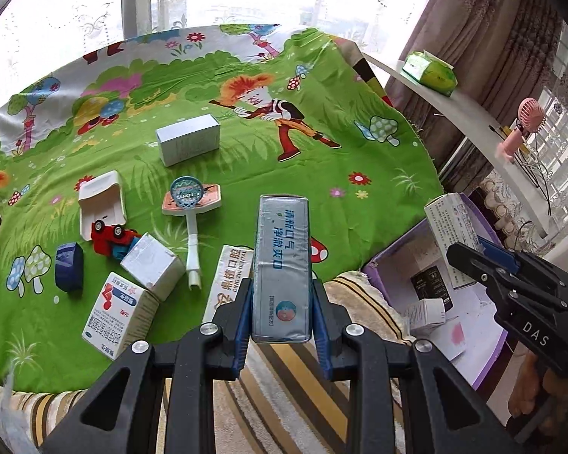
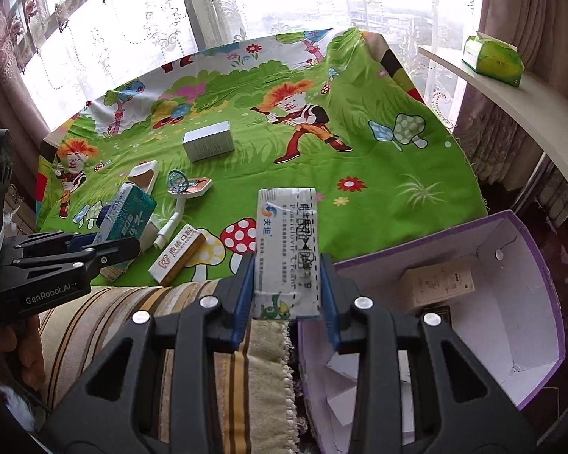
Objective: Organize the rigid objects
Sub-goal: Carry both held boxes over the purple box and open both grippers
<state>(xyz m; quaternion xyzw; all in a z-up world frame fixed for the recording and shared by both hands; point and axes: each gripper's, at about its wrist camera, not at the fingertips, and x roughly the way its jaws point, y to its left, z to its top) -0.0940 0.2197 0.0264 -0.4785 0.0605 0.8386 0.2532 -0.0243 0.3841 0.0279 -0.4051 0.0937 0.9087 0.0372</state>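
My left gripper is shut on a long silver toothpaste box, held above the table's near edge. It also shows in the right wrist view. My right gripper is shut on a white cream box, beside the purple storage box. In the left wrist view the right gripper holds that box over the purple box. Several small boxes lie inside it.
On the green cartoon cloth lie a white box, a toy hoop, a red toy car, a dental box and several cartons. A shelf with a tissue pack stands at the right.
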